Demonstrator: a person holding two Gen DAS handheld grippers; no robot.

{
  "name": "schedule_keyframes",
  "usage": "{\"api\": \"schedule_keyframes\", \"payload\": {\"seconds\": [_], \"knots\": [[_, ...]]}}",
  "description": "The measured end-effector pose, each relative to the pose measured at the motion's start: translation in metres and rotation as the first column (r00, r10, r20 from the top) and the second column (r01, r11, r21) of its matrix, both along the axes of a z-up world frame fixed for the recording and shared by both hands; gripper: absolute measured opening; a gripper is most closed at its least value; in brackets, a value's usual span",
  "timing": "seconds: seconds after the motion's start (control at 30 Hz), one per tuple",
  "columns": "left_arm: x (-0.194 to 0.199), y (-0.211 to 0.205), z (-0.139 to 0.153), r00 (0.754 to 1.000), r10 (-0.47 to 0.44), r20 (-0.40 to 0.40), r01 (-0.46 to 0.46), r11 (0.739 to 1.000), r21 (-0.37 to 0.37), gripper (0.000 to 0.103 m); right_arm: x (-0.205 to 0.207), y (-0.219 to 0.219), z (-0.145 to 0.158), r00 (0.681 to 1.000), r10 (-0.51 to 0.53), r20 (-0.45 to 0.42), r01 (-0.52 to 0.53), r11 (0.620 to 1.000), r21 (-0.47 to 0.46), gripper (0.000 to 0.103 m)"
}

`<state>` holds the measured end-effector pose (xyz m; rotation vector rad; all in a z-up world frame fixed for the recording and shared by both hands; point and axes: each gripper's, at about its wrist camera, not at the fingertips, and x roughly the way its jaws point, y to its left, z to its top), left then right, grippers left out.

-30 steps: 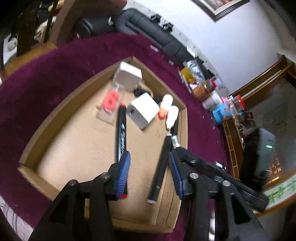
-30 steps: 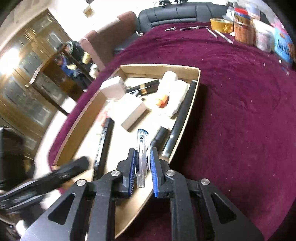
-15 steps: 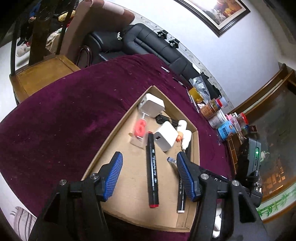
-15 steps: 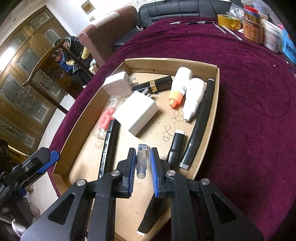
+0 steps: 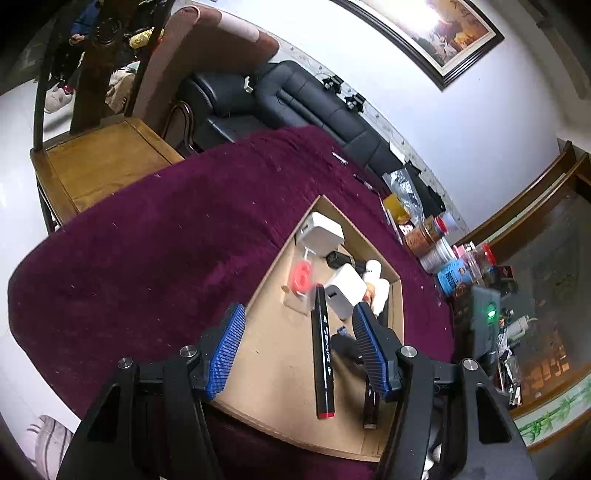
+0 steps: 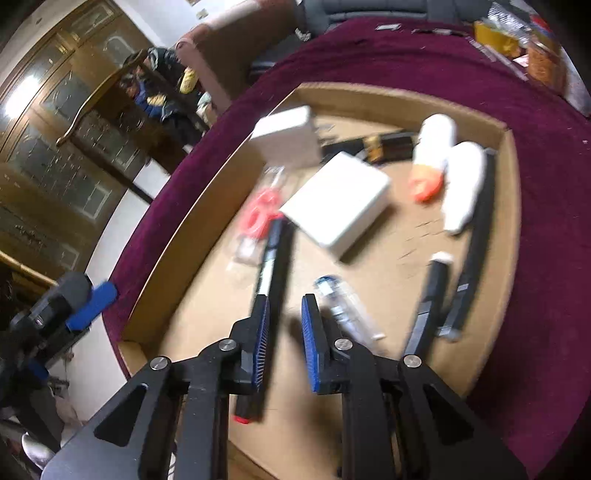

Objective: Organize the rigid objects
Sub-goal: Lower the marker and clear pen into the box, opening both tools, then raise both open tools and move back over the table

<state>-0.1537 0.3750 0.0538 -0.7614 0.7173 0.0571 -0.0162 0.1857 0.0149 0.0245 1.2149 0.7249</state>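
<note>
Tabletop (image 5: 147,266) covered in deep purple velvety cloth, napped, flecked with lint. Room behind: black leather sofa (image 5: 295,99), wooden chair (image 5: 99,162), framed picture (image 5: 436,33) on a white wall, glass-fronted wooden cabinet (image 6: 48,122).

Shallow cardboard tray (image 6: 177,243), raw brown rim, sits on the cloth and holds the task's things. Count inside:
- two white square chargers, hard matte plastic (image 6: 336,199), (image 6: 288,138)
- two white rounded bottles, one with an orange end (image 6: 432,158), (image 6: 465,184)
- black marker with red tip (image 5: 323,350), long and slim
- two more black pen-like sticks by the right wall (image 6: 430,299), (image 6: 476,240)
- one clear plastic pen (image 6: 347,306), blue at its far end
- one red ring in a clear packet (image 5: 301,278)
- one black tube with a gold band (image 6: 384,142)

Left claw (image 5: 295,347): blue ribbed pads apart, released, nothing gripped; hovers over the near half of the tray.
Right claw (image 6: 284,339): jaws opening, gap between them empty; the clear pen lies on the tray floor just beside the right-hand pad. View blurred.

Jars and tins (image 5: 439,251) stand at the far cloth edge.
</note>
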Motion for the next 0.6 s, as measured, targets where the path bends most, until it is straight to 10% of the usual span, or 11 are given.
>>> {"api": "schedule_keyframes", "payload": {"seconds": [0.33, 0.6], "knots": [[-0.003, 0.002, -0.002, 1.000, 0.001, 0.000, -0.001, 1.000, 0.004, 0.055, 0.028, 0.011, 0.026, 0.994, -0.035, 0.104, 0.036, 0.999, -0.007, 0.021], [0.003, -0.033, 0.010, 0.997, -0.080, 0.009, 0.080, 0.996, 0.048, 0.061, -0.027, -0.099, 0.032, 0.963, -0.197, 0.185, 0.189, 0.980, 0.059, 0.024]]}}
